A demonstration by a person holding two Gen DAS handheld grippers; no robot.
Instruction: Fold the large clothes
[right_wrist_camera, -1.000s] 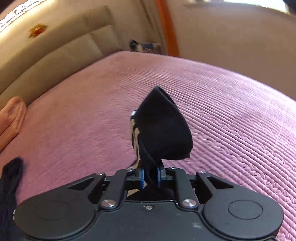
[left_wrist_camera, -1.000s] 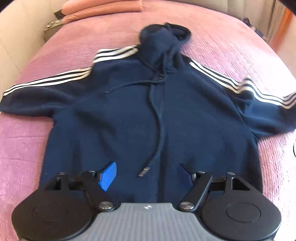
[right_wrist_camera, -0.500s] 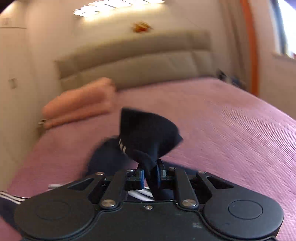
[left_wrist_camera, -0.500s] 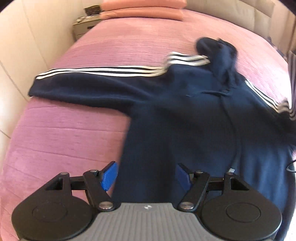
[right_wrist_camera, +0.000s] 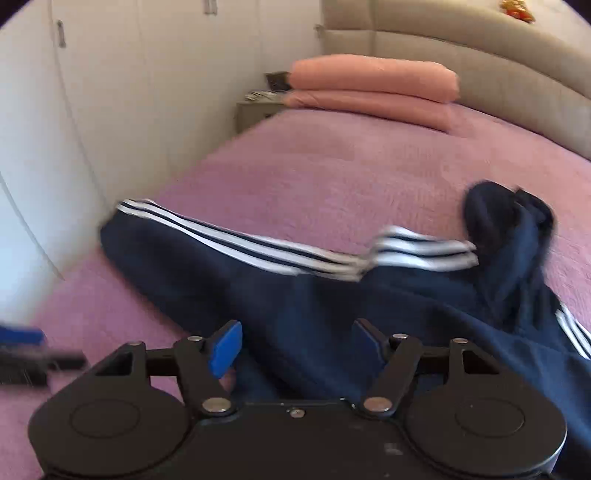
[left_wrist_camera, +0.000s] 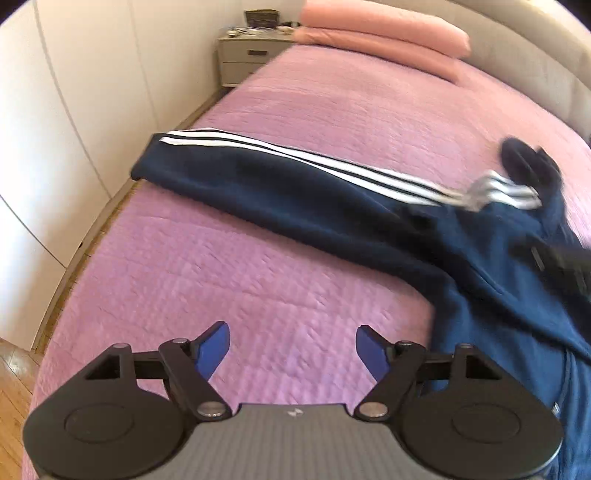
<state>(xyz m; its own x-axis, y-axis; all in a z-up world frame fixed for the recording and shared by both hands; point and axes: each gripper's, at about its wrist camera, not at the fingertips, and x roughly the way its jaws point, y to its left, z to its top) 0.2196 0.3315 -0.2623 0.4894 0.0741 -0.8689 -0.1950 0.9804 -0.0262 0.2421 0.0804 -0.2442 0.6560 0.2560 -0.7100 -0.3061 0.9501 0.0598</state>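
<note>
A navy hoodie (left_wrist_camera: pixel 480 280) with white sleeve stripes lies on the pink bedspread (left_wrist_camera: pixel 258 288). Its left sleeve (left_wrist_camera: pixel 258 184) stretches out toward the bed's left edge, and its hood (left_wrist_camera: pixel 528 166) lies at the far right. My left gripper (left_wrist_camera: pixel 291 347) is open and empty above bare bedspread, left of the hoodie's body. My right gripper (right_wrist_camera: pixel 295 343) is open and empty, low over the hoodie's body (right_wrist_camera: pixel 314 314). The sleeve (right_wrist_camera: pixel 207 251) and hood (right_wrist_camera: pixel 509 229) lie beyond it. The left gripper's blurred tip (right_wrist_camera: pixel 22 347) shows at the left edge of the right wrist view.
Two pink pillows (left_wrist_camera: pixel 380 33) are stacked at the head of the bed against a beige headboard (right_wrist_camera: pixel 480 55). A nightstand (left_wrist_camera: pixel 247 55) stands beside the bed at the far left. White wardrobe doors (left_wrist_camera: pixel 74 110) run along the left side, with wooden floor (left_wrist_camera: pixel 14 387) below.
My right gripper has opened and let go of the dark sleeve end it held, and turned to face the hoodie. My left gripper has swung left, off the hoodie's body, over bare bedspread.
</note>
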